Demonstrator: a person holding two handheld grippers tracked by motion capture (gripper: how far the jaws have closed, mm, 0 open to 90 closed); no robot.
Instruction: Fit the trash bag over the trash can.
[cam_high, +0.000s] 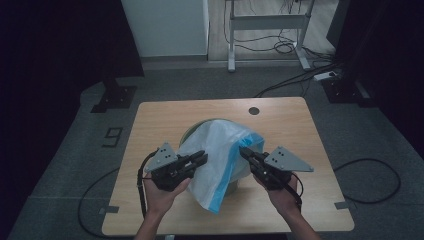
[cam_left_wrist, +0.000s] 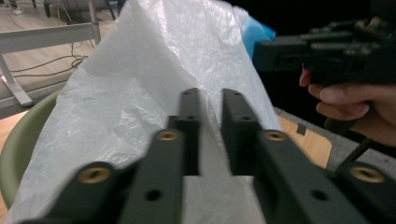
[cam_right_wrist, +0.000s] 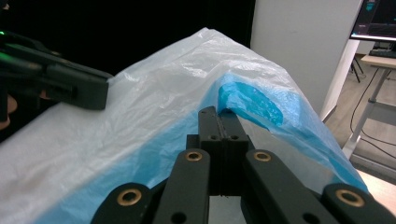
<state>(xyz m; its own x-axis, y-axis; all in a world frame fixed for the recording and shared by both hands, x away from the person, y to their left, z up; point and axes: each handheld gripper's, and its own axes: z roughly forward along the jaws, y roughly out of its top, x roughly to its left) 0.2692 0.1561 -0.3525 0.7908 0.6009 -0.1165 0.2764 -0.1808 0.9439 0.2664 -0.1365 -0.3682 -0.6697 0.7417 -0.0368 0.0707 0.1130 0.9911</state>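
Observation:
A white plastic bag (cam_high: 215, 150) with a blue rim lies draped over a pale green bin (cam_high: 190, 131) in the middle of the wooden table (cam_high: 295, 130). My left gripper (cam_high: 202, 159) meets the bag's left side. In the left gripper view (cam_left_wrist: 210, 100) its jaws stand a narrow gap apart with a fold of white film (cam_left_wrist: 140, 93) pinched between them, and the bin's rim (cam_left_wrist: 18, 149) lies at the left. My right gripper (cam_high: 243, 151) is shut on the bag's blue edge (cam_right_wrist: 247, 100); its jaws (cam_right_wrist: 218, 114) are pressed together. The bag stretches tent-like between both grippers.
A round dark hole (cam_high: 254, 110) sits near the table's far edge. Beyond the table stand a white desk frame (cam_high: 267, 22), a white cabinet (cam_high: 165, 27) and cables on the floor (cam_high: 300, 77). A "9" is marked on the floor (cam_high: 113, 136) at the left.

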